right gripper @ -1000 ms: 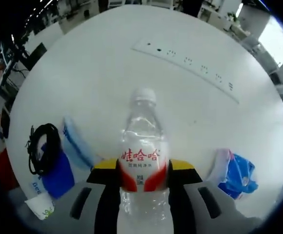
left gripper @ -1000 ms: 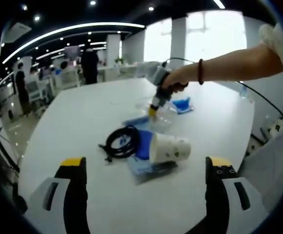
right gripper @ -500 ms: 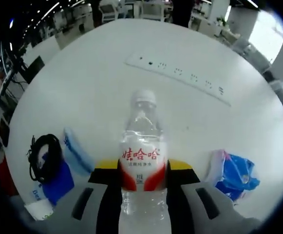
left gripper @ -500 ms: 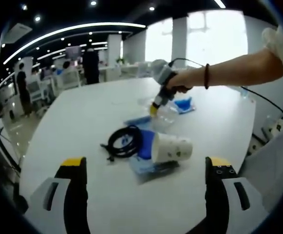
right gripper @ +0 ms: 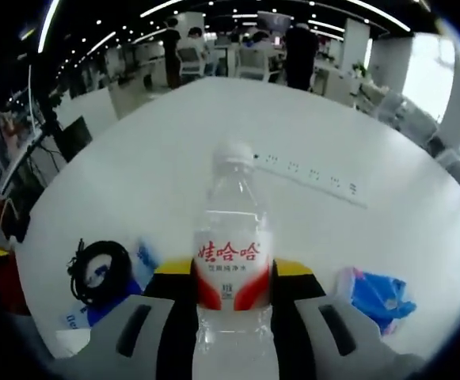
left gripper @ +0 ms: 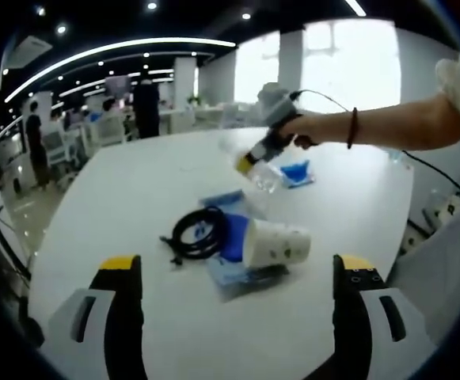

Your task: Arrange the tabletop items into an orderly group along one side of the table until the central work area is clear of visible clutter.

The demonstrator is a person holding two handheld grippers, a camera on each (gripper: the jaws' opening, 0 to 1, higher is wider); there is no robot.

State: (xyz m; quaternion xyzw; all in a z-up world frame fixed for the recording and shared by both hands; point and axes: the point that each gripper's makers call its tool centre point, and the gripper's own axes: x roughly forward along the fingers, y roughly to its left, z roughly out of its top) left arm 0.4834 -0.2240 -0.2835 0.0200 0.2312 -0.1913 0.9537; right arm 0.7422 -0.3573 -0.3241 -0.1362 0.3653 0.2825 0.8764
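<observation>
Right claw (right gripper: 231,277): yellow-tipped jaws clamped on the label band of a clear plastic water bottle with a white cap and red-lettered label (right gripper: 231,237); in the left gripper view this claw (left gripper: 249,164) holds the bottle (left gripper: 260,176) tilted and clear of the tabletop, above the far part of the item cluster. Left claw (left gripper: 233,269): jaws wide apart, nothing between them, hovering low at the near edge of the white oval tabletop (left gripper: 134,190). Items lying near the middle of the tabletop: a coiled black cable (left gripper: 200,231); touching it, a flat blue packet (left gripper: 233,237); a white paper cup with green print (left gripper: 275,244) lying on its side on that packet; a second pale-blue flat packet (left gripper: 223,198) just beyond. Farther off, under the right arm, a crumpled blue plastic bag (left gripper: 295,171), also seen at the lower right of the right gripper view (right gripper: 376,293). A long white inset power strip (right gripper: 309,178) runs across the far tabletop. Progress, as judged: early; no orderly group along any side is visible, the bottle is in transit, and the cable, cup, packets and bag remain to be gathered from the central area.
</observation>
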